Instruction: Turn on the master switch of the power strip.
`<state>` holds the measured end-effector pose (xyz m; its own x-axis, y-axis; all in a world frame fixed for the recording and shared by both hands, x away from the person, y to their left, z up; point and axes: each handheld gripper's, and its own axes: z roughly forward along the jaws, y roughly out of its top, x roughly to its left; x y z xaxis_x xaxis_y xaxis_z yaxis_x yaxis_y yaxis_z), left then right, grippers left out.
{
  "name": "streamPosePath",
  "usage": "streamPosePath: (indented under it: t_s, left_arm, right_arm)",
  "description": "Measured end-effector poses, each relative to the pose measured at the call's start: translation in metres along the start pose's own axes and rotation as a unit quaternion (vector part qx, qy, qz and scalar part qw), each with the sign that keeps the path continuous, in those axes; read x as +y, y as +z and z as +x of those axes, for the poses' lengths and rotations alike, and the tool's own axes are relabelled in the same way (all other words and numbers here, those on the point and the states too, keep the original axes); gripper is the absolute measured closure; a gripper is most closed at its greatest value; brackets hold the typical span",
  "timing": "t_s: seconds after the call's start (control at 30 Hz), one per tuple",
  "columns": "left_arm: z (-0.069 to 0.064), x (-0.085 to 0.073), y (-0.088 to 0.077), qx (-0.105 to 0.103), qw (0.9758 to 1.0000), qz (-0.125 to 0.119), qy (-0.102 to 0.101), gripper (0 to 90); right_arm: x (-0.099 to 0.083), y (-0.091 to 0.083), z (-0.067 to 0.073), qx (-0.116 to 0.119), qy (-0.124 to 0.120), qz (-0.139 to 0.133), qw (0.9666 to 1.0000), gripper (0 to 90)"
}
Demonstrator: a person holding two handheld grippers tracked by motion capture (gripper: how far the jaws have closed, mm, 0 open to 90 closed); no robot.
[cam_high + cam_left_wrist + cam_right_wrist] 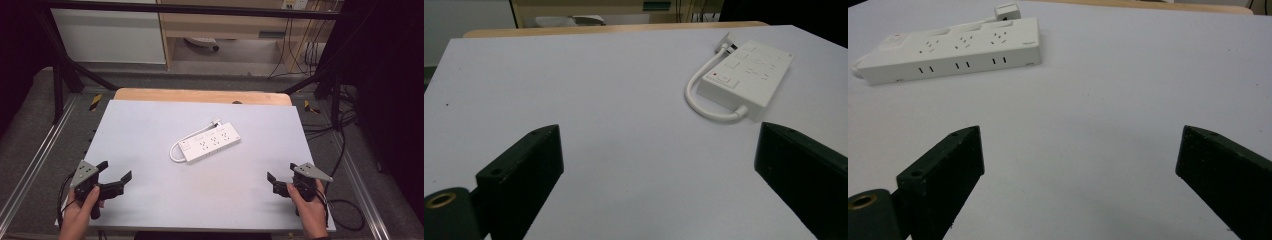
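Reaching for the power strip looks like the step in hand, and both grippers are well short of it. Largest first: the table is bare pale grey on a wooden top, with the white power strip lying flat near its middle, set at a slant, sockets up. Its short white cord loops from the switch end round to a plug lying against the far edge of the strip.

The left gripper sits at the near left corner, jaws spread wide and holding nothing; the right gripper mirrors it at the near right, likewise wide apart and empty.

To do this well, I would bring each gripper in low and level toward one end of the strip, squaring the jaws across its narrow width rather than its length, and keep clear of the cord loop so it does not snag.

Of writing, a small mark on the top face near the plug end is too small to read; the switch bears a red dot.
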<state>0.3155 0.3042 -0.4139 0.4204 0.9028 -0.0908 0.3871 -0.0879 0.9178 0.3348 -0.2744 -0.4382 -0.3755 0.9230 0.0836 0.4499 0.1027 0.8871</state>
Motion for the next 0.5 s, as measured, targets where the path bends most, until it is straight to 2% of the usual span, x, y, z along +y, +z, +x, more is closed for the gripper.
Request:
streamPosePath:
  t_s: [0.33, 0.5]
  left_arm:
    - [0.0, -0.0002, -0.0008, 0.0, 1.0, 0.0, -0.001, 5.5]
    - [-0.0001, -0.0003, -0.0003, -0.001, 1.0, 0.002, 0.002, 5.5]
  right_arm:
    - [0.0006, -0.0001, -0.0003, 0.008, 0.007, -0.002, 0.9999, 5.0]
    - [0.0035, -0.002, 0.002, 0.014, 0.009, -0.017, 0.9997, 4.3]
